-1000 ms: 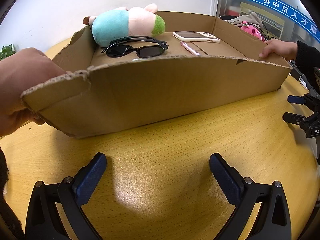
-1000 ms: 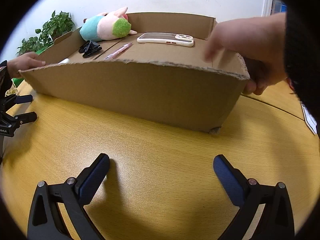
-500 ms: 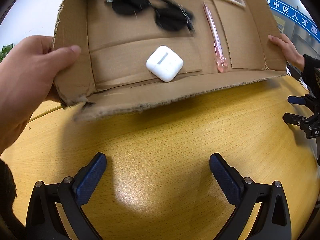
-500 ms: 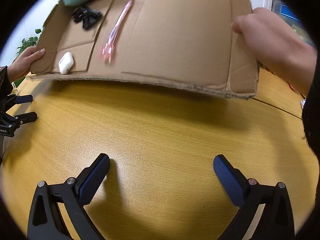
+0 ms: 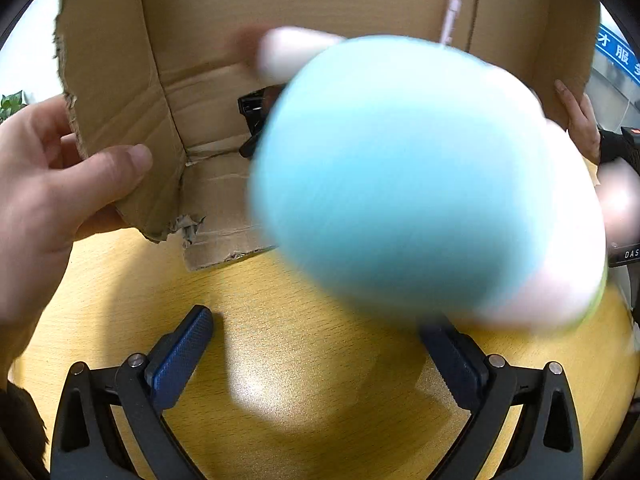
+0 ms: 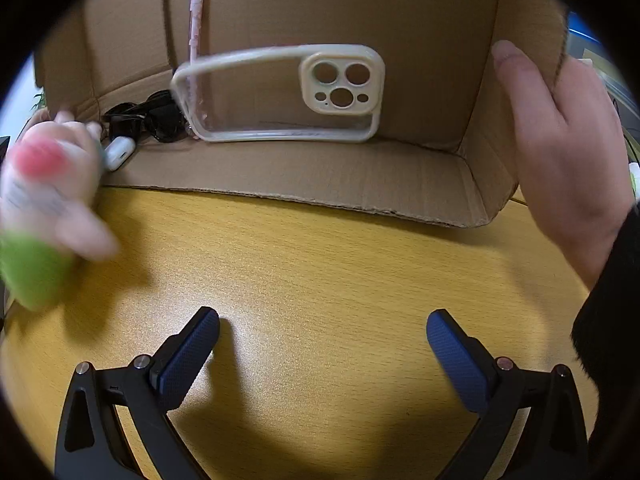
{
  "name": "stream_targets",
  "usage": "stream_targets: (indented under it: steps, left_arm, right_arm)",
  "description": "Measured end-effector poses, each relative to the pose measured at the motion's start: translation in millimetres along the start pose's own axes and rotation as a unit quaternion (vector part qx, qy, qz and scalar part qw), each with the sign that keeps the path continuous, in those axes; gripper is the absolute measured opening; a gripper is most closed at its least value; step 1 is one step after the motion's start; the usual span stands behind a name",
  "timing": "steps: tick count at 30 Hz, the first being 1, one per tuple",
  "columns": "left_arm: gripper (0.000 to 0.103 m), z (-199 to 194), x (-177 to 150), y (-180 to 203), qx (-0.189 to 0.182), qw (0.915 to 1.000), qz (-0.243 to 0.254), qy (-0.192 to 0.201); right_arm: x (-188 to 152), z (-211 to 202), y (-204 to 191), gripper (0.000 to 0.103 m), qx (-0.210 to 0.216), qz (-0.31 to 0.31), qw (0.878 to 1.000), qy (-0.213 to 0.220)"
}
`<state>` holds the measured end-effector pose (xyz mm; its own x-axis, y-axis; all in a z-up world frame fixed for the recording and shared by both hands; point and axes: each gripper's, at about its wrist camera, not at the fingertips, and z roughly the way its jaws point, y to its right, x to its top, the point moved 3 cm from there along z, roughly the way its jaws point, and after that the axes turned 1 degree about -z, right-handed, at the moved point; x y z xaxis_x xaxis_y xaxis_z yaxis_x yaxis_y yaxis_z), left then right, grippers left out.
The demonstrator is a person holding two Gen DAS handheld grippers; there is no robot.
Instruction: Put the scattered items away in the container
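Two bare hands tip a cardboard box [image 5: 120, 80] [image 6: 440, 8] steeply toward me, its open side facing the cameras. A blue, pink and green plush toy [image 5: 408, 172] [image 6: 44, 216] tumbles out, blurred, just above the table. A clear phone case [image 6: 288, 92], a pink pen [image 6: 196, 20] [image 5: 452, 8], black sunglasses [image 6: 152, 118] [image 5: 252, 112] and a white earbud case [image 6: 120, 152] slide down at the box's lower edge. My left gripper [image 5: 316, 344] and right gripper [image 6: 324, 340] are open and empty above the yellow wooden table [image 6: 320, 272], in front of the box.
A left hand [image 5: 48, 184] grips the box's left wall and a right hand [image 6: 560, 136] grips its right wall. A green plant [image 5: 10, 104] and a blue sign [image 5: 616, 52] stand behind.
The box has been tipped from level to nearly upright. The items slid to its lower edge and the plush toy has fallen out toward my grippers, which have not moved.
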<state>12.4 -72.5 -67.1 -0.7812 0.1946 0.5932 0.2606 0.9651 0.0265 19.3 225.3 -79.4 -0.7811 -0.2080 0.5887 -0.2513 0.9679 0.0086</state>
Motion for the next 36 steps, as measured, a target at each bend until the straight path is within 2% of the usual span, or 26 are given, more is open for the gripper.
stream_targets:
  steps: [36]
  left_arm:
    - [0.103, -2.4, 0.1, 1.3, 0.001, 1.0, -0.001, 0.0]
  right_arm:
    - [-4.3, 3.5, -3.5, 0.103, -0.002, 0.002, 1.0, 0.001]
